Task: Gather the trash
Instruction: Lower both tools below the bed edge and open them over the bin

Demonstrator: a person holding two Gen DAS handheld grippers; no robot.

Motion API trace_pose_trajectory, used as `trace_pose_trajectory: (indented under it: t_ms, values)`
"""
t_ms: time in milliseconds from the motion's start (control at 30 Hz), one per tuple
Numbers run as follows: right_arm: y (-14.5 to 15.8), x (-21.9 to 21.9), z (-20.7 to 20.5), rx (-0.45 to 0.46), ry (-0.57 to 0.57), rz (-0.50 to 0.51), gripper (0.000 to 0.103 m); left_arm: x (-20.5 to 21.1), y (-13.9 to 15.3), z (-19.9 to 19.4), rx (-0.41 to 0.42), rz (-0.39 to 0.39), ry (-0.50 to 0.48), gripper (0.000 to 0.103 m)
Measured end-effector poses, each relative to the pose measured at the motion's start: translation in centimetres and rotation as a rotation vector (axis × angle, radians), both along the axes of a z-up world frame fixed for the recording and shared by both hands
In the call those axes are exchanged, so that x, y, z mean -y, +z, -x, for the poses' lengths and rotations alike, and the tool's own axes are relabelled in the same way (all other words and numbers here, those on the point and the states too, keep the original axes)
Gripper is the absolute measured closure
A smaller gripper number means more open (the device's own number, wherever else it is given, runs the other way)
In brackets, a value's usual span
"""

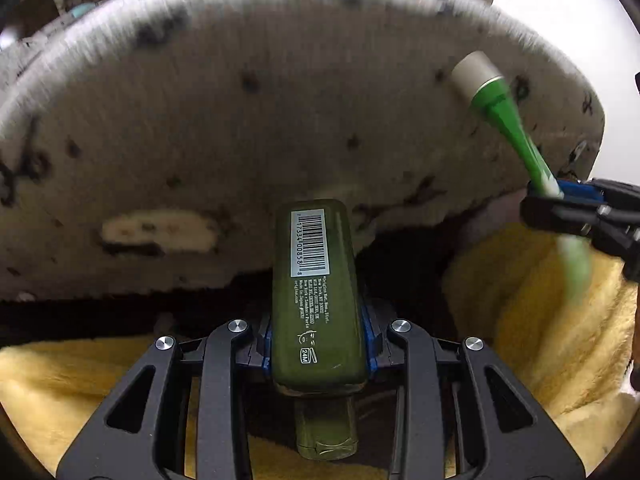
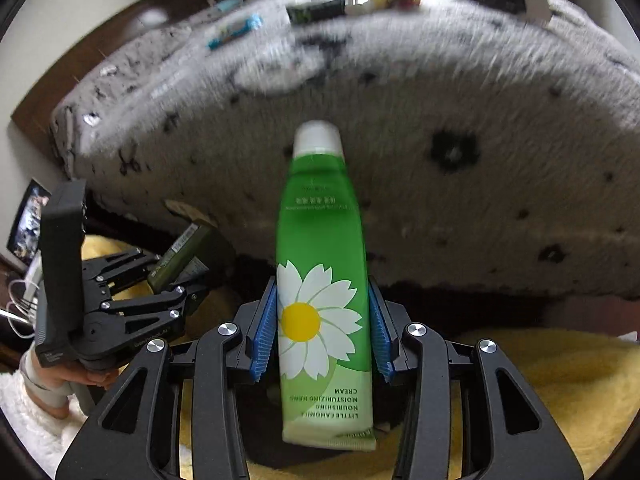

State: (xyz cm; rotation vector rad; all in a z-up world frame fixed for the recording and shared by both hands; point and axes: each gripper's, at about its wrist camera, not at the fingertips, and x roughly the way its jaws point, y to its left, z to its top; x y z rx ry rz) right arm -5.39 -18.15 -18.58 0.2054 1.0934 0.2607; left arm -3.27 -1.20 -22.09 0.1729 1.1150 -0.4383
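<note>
My left gripper is shut on a dark olive-green bottle with a barcode label, cap end toward the camera. It also shows in the right wrist view, held by the left gripper at the left. My right gripper is shut on a green hand cream tube with a white daisy and white cap, cap pointing away. In the left wrist view the tube sticks up from the right gripper at the right edge.
A grey fuzzy blanket with black flower marks covers a bed ahead of both grippers. Several small items, among them a blue packet and dark boxes, lie on its far side. A yellow fleece cloth lies below.
</note>
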Motion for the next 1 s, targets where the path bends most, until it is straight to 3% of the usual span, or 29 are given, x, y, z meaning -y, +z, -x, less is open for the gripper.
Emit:
trace_pose_trajectory:
  t_ms: [267, 500, 733, 833, 1000]
  values:
    - [-7.8, -1.9, -1.0, -0.231, 0.005, 0.017, 0.061, 0.2, -5.0, -0.5, -0.142, -0.034, -0.002, 0.073]
    - [-10.6, -2.9, -1.9, -0.3, -0.004, 0.017, 0.061, 0.6, -8.7, -0.7, -0.24, -0.06, -0.025, 0.073]
    - [-11.2, -2.6, -2.7, -0.292, -0.027, 0.025, 0.059, 0.9, -9.2, -0.4, -0.265, -0.04, -0.04, 0.071]
    - [-10.8, -2.3, -2.7, -0.282, -0.042, 0.027, 0.052, 1.1, -8.6, -0.5, -0.251, -0.033, -0.034, 0.049]
    - [-8.1, 0.3, -2.4, -0.205, -0.083, 0.049, 0.037, 1.3, -6.6, -0.7, -0.196, -0.021, -0.025, 0.03]
